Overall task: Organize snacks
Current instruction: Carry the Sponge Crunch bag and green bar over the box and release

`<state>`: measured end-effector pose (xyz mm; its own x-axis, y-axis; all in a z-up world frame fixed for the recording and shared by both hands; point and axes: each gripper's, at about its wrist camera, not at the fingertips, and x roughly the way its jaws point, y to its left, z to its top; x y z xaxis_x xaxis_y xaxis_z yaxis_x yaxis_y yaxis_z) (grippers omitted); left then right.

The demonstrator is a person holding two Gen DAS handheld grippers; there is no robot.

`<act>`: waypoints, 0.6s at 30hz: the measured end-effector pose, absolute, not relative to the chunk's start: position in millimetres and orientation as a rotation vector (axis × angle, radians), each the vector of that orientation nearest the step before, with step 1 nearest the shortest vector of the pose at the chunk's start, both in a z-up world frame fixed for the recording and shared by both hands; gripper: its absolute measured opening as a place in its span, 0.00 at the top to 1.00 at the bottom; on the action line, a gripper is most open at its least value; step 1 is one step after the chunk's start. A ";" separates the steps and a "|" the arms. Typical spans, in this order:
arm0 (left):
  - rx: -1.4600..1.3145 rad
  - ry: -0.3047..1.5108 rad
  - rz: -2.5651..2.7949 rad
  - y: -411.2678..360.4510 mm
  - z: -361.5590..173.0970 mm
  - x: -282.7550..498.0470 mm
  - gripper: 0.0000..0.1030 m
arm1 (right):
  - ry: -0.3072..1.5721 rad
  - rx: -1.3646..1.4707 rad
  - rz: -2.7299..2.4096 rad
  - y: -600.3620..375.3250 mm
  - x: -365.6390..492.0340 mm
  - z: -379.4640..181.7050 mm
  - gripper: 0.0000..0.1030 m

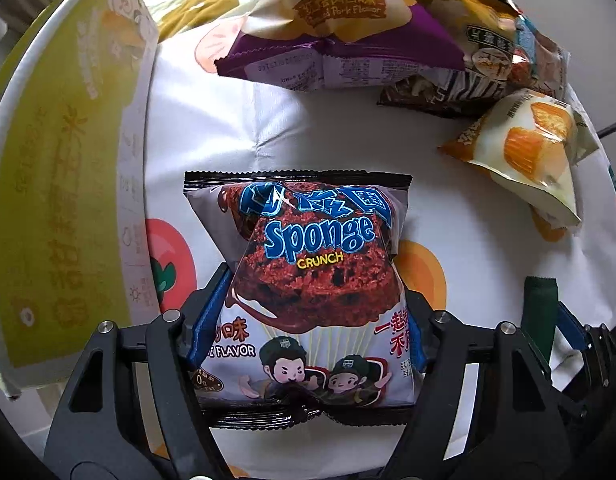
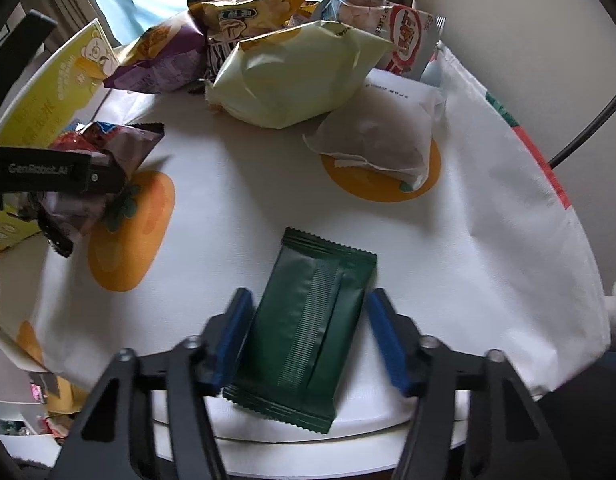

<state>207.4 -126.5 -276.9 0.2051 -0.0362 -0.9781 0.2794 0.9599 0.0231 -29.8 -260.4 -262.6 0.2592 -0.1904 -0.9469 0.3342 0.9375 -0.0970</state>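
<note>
My left gripper [image 1: 313,292] is shut on a Sponge Crunch chocolate snack bag [image 1: 308,276], its blue pads pressed into both sides, above the white fruit-print tablecloth [image 1: 447,184]. The same bag and left gripper show at the left of the right wrist view [image 2: 104,160]. My right gripper [image 2: 308,308] is open, its blue fingers [image 2: 236,320] on either side of a dark green packet [image 2: 308,332] lying flat near the table's front edge, not touching it. The green packet's end also shows at the right of the left wrist view [image 1: 541,312].
A pile of snack bags lies at the far side: purple bag [image 1: 331,40], yellow-orange bag [image 1: 527,152], pale yellow bag [image 2: 296,76], white pouch [image 2: 379,144]. A tall yellow-green box [image 1: 64,184] stands at the left. The table's rounded edge [image 2: 567,280] runs along the right.
</note>
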 end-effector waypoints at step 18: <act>0.087 1.198 -0.342 -88.4 -178.5 201.0 0.34 | 1.078 0.086 -0.332 -232.2 -2.9 -179.4 0.57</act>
<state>201.0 -88.4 -178.5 0.3197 -0.2141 -0.9230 0.3050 0.9456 -0.1136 -2.9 -232.2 -179.4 0.4290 -0.2239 -0.8751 0.3074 0.9472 -0.0916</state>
